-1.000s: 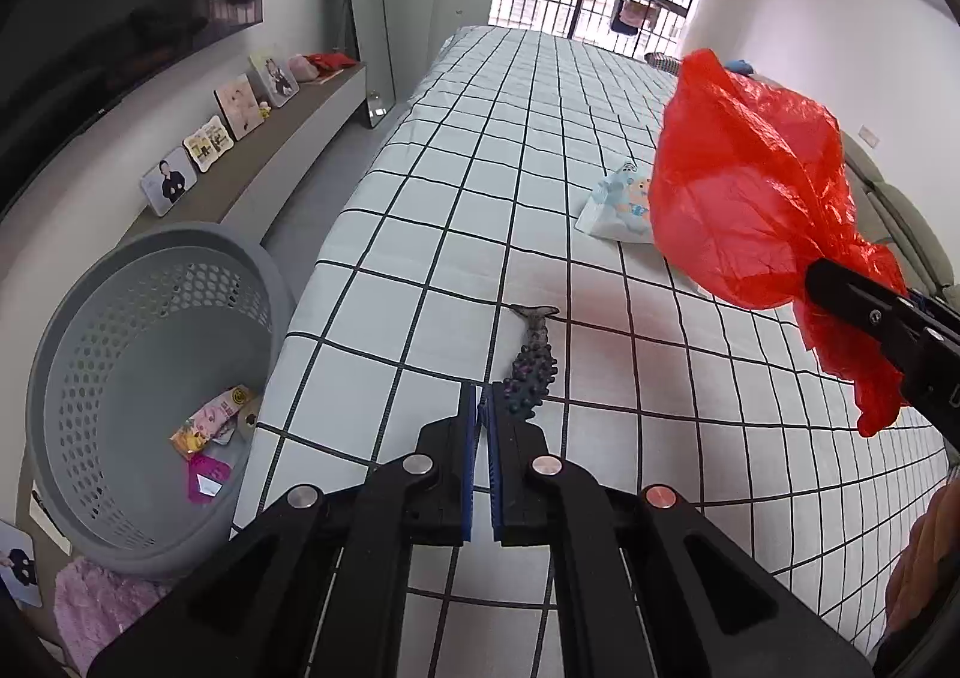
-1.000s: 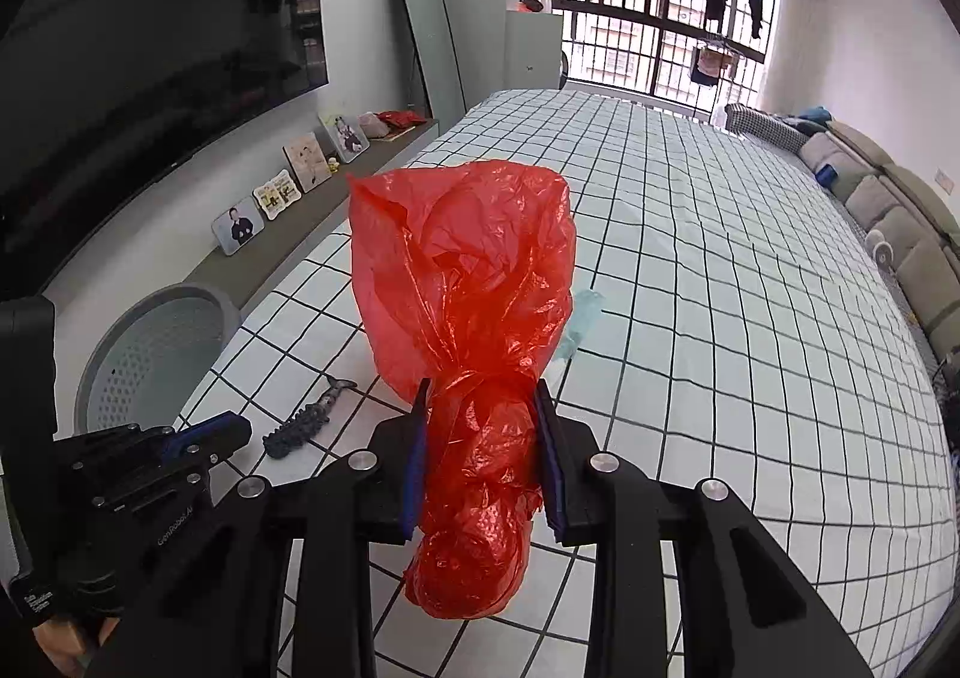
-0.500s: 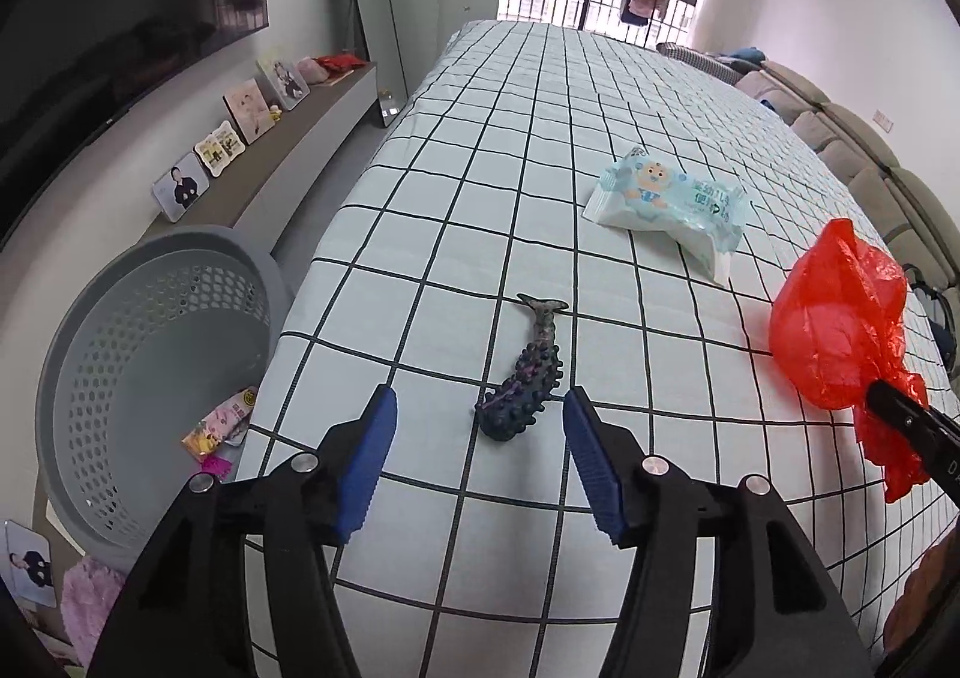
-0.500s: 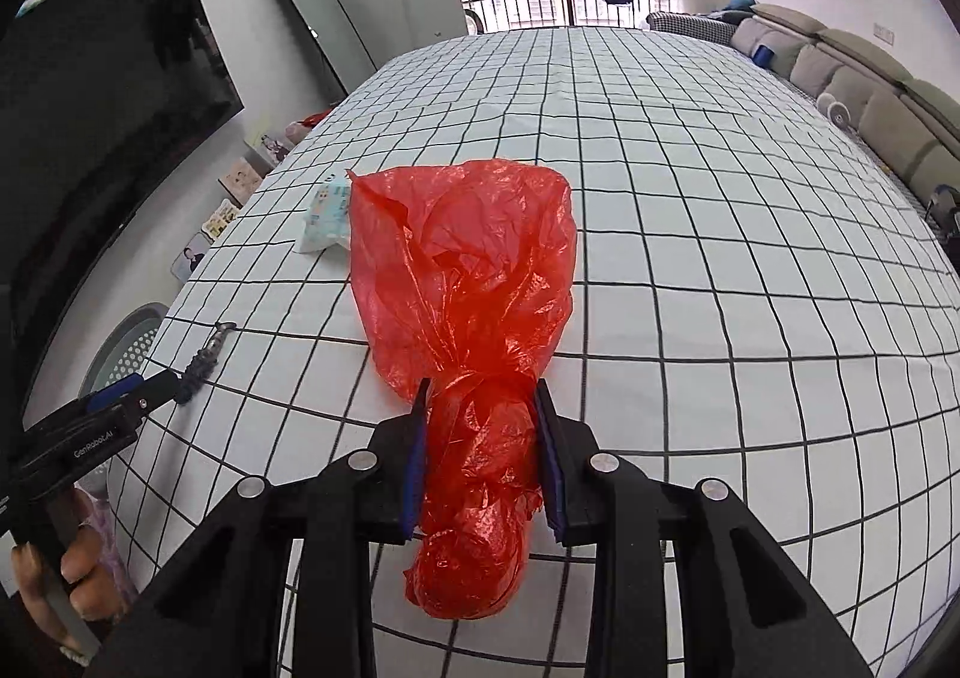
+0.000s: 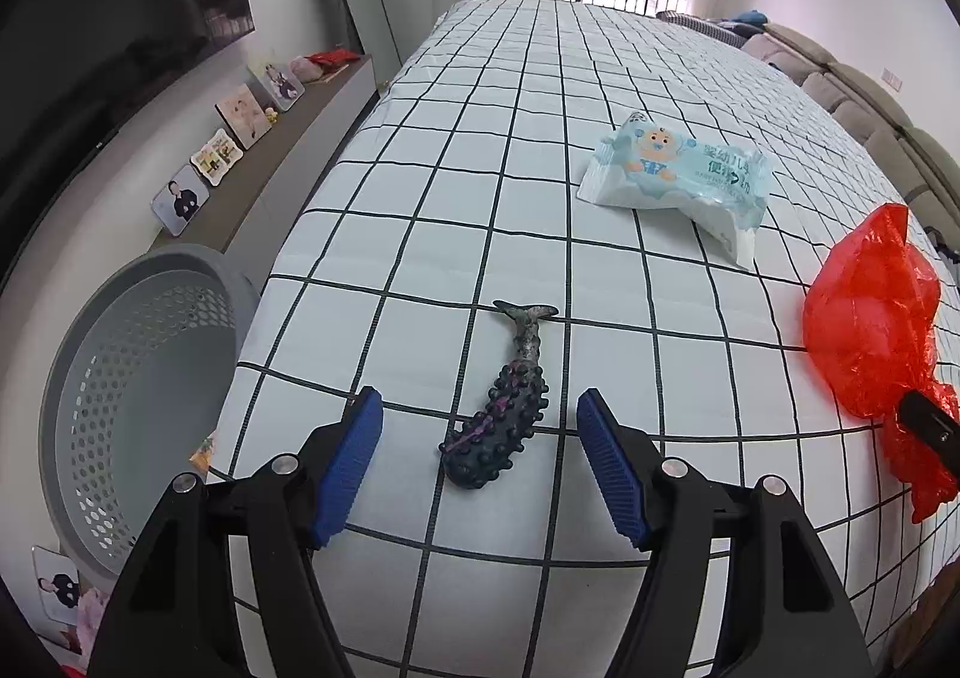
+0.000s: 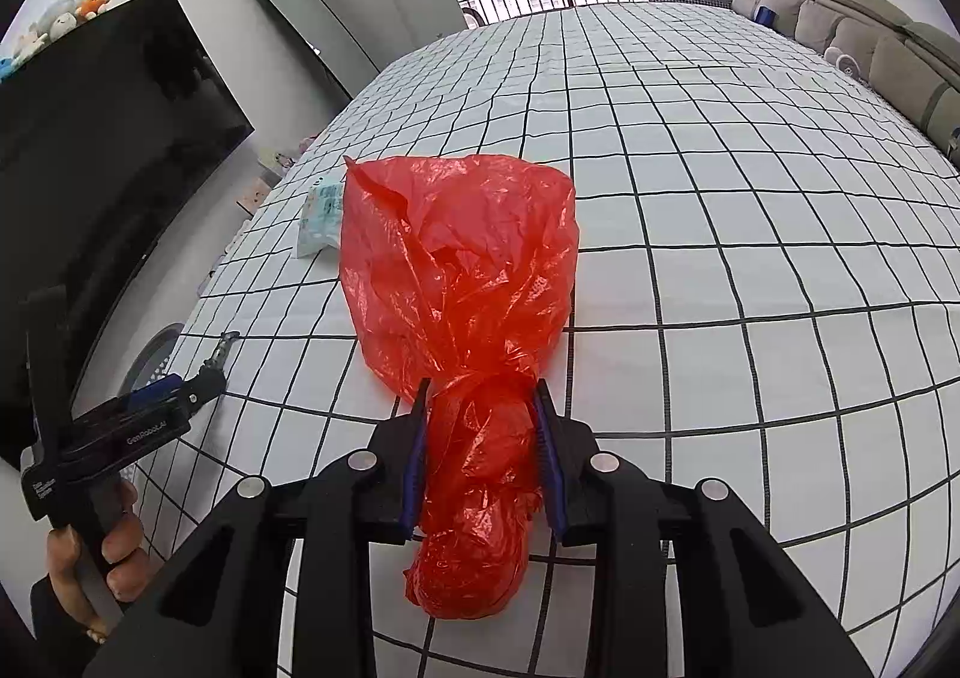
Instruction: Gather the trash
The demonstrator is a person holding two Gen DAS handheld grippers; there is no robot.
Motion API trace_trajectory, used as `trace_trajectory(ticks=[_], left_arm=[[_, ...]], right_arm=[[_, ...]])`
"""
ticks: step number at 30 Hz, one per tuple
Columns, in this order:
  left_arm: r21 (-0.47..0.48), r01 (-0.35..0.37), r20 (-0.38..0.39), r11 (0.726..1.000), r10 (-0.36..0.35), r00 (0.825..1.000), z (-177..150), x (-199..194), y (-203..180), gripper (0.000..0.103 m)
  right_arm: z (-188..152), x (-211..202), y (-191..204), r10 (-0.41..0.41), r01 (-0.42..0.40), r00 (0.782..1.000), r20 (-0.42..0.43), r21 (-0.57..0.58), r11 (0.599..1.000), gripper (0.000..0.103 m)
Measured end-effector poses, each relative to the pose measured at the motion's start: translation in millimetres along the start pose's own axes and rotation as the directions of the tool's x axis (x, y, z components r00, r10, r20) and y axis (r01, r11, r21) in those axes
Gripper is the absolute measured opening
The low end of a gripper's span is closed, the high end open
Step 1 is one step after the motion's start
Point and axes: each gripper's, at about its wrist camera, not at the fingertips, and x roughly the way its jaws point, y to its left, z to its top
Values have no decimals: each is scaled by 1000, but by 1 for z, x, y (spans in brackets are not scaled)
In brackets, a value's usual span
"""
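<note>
- the left gripper (image 5: 474, 462) body reads "genrobot.ai" in the right wrist view; the pale blue wipes pack (image 5: 675, 177), well ahead of its jaws, carries a cartoon bear and chinese print.
- left jaws are opening, blue pads clear of the dark knobbly fish-tailed toy (image 5: 498, 426) lying between them on the checked sheet (image 5: 420, 234).
- the right gripper (image 6: 483, 438) is clamped on the knotted neck of a crinkled red plastic bag (image 6: 462, 270), which bulges ahead of the jaws.

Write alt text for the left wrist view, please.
The left gripper, jaws opening, points down at a dark knobbly fish-shaped toy lying between them, untouched, on a checked bedsheet. Beyond lie a wipes pack and, at right, a red plastic bag; a grey basket stands left of the bed.
</note>
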Motion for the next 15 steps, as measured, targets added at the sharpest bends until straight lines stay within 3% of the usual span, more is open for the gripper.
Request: trace_trajectory(ticks=[4,7,8,10,15], left_arm=[[-2,5,3,1000,-5,1000,3,4,1,64],[12,21,10,1000,-21,1000,3,1,0,39],[22,32,11,999,-32,999,2,-1,-2,25],[31,54,8,998,-54,998,0,-2,-4,21],[19,84,1,996,-84,996,-10,-10,-8,21]], right_arm=[[0,1,0,18,-18,1000,-5,3,1000,30],[0,3,-1,23,-23,1000,-6,5,1000,30],[0,3,-1,23,-23,1000,-7,6,1000,30],[0,4,-2,25,-25,1000,-7,9,1000,30],[1,3,-3,26,-26,1000,-6,13,1000,30]])
